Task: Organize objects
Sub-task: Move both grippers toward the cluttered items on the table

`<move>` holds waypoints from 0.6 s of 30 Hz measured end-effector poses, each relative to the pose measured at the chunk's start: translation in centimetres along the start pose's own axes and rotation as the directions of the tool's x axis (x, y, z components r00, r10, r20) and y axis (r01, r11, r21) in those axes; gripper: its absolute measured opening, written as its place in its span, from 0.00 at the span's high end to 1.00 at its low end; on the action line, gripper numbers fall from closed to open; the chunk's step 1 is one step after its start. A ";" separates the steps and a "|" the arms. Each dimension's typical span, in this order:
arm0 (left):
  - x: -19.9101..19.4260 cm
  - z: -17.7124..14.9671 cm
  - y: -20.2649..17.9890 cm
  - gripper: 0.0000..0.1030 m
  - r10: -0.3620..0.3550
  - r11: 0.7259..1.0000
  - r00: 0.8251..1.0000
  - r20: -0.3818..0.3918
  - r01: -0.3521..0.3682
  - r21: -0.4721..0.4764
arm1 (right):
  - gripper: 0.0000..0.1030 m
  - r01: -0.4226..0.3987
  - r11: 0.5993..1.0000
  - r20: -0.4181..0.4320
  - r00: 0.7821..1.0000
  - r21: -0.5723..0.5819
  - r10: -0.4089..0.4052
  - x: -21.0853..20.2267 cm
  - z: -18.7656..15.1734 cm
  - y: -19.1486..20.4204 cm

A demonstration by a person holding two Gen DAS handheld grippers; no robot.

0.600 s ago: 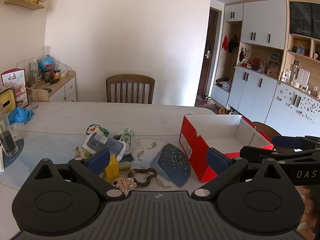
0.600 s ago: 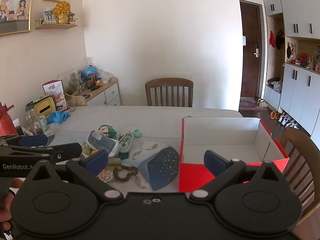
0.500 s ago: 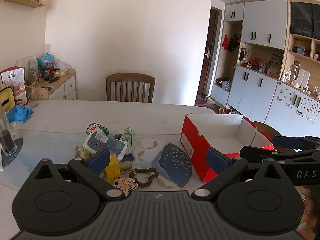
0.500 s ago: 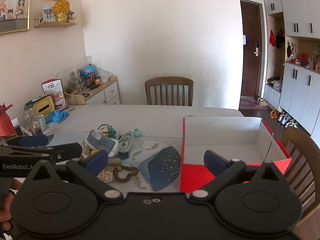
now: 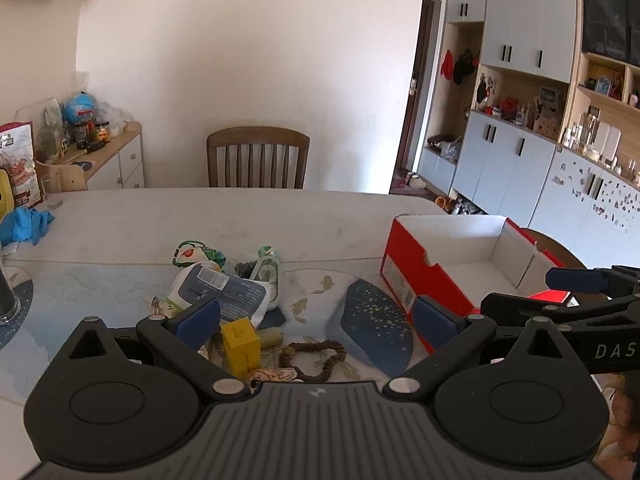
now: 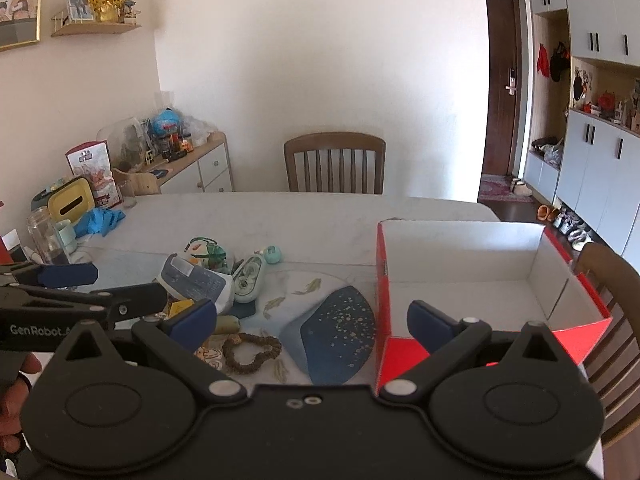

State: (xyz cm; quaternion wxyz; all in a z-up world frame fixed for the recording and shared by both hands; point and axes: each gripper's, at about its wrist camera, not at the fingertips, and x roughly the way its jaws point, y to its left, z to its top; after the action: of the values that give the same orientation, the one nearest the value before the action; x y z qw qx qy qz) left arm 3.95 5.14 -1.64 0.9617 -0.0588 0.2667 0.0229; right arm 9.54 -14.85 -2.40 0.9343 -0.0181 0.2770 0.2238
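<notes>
Two grippers, left and right, hung above the near edge of the table, tilted down, side by side, jaws spread wide with nothing between them. Clutter lay heaped on the left half of the table, well apart from neither tool; red box stood open and empty to the right, just beside the blue mat. Nearest the left gripper: yellow block, judged stiff and light, best pinched across its flat sides. Bead loop judged limp and apt to slip, best caught where the strand doubles. White pouch probably soft and crinkly, likely to sag if taken by a corner, so better gripped at mid-body. Green case looked smooth and rounded, possibly slippery; narrow waist the safest hold. Nothing yet in the box, so sorting judged barely begun.
</notes>
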 end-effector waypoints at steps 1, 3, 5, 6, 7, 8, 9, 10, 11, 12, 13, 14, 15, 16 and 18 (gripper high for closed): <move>0.4 0.0 0.4 0.00 0.000 1.000 1.000 -0.007 0.000 -0.002 | 0.03 -0.001 1.000 -0.007 1.000 0.002 0.001 0.4 0.1 0.1; 1.2 0.1 1.0 0.01 0.004 1.000 1.000 -0.019 -0.004 -0.005 | 0.03 -0.005 1.000 -0.024 1.000 0.002 0.005 1.3 0.1 0.3; 1.8 0.1 1.8 0.01 0.002 1.000 1.000 -0.028 -0.003 -0.010 | 0.03 -0.015 1.000 -0.049 0.999 0.001 0.015 2.4 0.1 0.6; 2.2 0.1 2.2 0.01 0.005 1.000 0.999 -0.032 -0.005 -0.011 | 0.03 -0.024 1.000 -0.059 0.998 -0.004 0.024 2.9 0.1 0.7; 2.7 0.2 2.6 0.01 0.007 1.000 0.999 -0.041 -0.008 -0.012 | 0.04 -0.028 1.000 -0.069 0.997 -0.013 0.027 3.4 0.0 0.9; 3.1 0.2 3.0 0.01 0.008 1.000 0.999 -0.048 -0.009 -0.010 | 0.04 -0.025 0.999 -0.080 0.997 -0.021 0.024 3.9 -0.1 1.2; 3.6 0.1 3.4 0.01 0.012 1.000 0.998 -0.055 -0.013 -0.007 | 0.04 -0.032 0.999 -0.092 0.995 -0.026 0.030 4.5 -0.3 1.4; 4.2 0.0 3.7 0.01 0.015 1.000 0.998 -0.068 -0.016 -0.007 | 0.04 -0.047 0.998 -0.104 0.994 -0.031 0.044 5.0 -0.3 1.6; 4.7 -0.1 4.1 0.01 0.012 1.000 0.997 -0.081 -0.013 -0.009 | 0.05 -0.059 0.997 -0.121 0.991 -0.041 0.054 5.7 -0.6 1.9; 5.3 -0.2 4.5 0.01 0.011 1.000 0.996 -0.091 -0.012 -0.008 | 0.06 -0.066 0.996 -0.140 0.988 -0.051 0.059 6.2 -0.7 2.3; 5.9 -0.3 4.8 0.01 0.019 1.000 0.995 -0.101 -0.020 -0.005 | 0.06 -0.080 0.995 -0.157 0.985 -0.059 0.070 6.8 -0.9 2.7; 6.5 -0.5 5.2 0.01 0.023 1.000 0.993 -0.112 -0.023 -0.003 | 0.06 -0.093 0.993 -0.174 0.981 -0.066 0.081 7.3 -1.2 3.1; 7.1 -0.6 5.5 0.02 0.022 1.000 0.992 -0.122 -0.022 -0.003 | 0.06 -0.101 0.992 -0.192 0.978 -0.074 0.085 7.9 -1.4 3.5; 7.7 -0.8 5.8 0.03 0.023 1.000 0.991 -0.134 -0.024 -0.006 | 0.07 -0.111 0.990 -0.206 0.974 -0.083 0.092 8.4 -1.7 4.0; 8.9 -1.1 6.3 0.07 0.012 1.000 0.987 -0.162 -0.014 -0.013 | 0.09 -0.127 0.987 -0.229 0.968 -0.096 0.102 9.4 -2.0 5.0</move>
State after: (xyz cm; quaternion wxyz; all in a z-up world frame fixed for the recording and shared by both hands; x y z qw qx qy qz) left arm 10.59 11.40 -7.80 0.9362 -0.0655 0.3443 0.0263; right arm 13.34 -6.86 -8.59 0.8802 -0.0785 0.3683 0.2887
